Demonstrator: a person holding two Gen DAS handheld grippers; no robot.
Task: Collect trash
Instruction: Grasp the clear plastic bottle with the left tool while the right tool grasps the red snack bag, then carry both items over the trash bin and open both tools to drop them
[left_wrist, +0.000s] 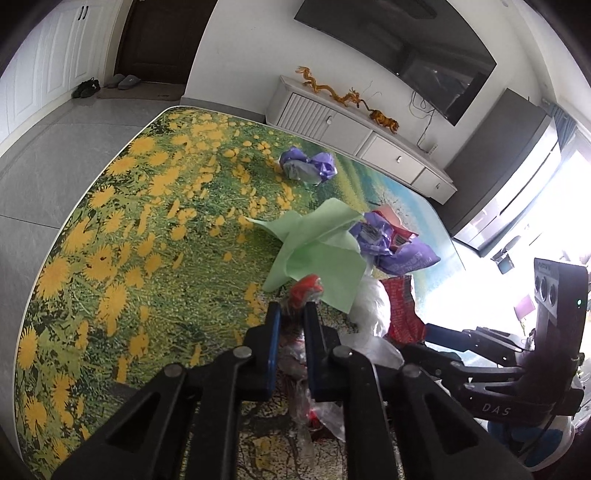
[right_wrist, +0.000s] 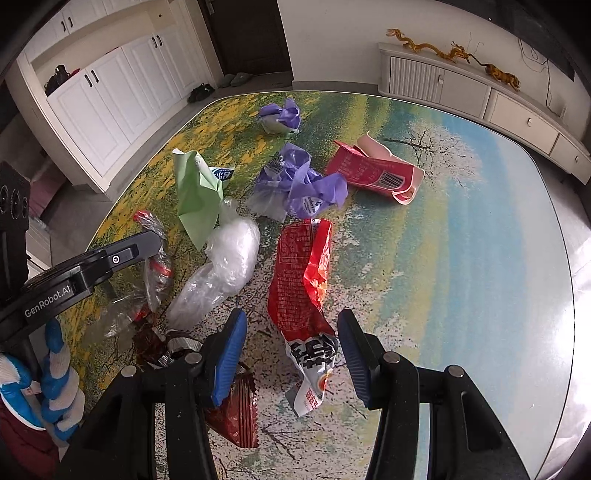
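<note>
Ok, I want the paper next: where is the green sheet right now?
The green sheet lies crumpled on the table's flowered left side in the right wrist view, beside the clear plastic bag.

Daylight is poured in from the window (left_wrist: 554, 206), which is totally blown out on the right. Glare is smeared over the table (right_wrist: 535, 295) there. Edges are bent and vignetted by the fisheye.

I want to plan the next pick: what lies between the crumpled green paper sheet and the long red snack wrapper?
The crumpled clear plastic bag lies between the green paper sheet and the long red snack wrapper, as the right wrist view shows.
</note>
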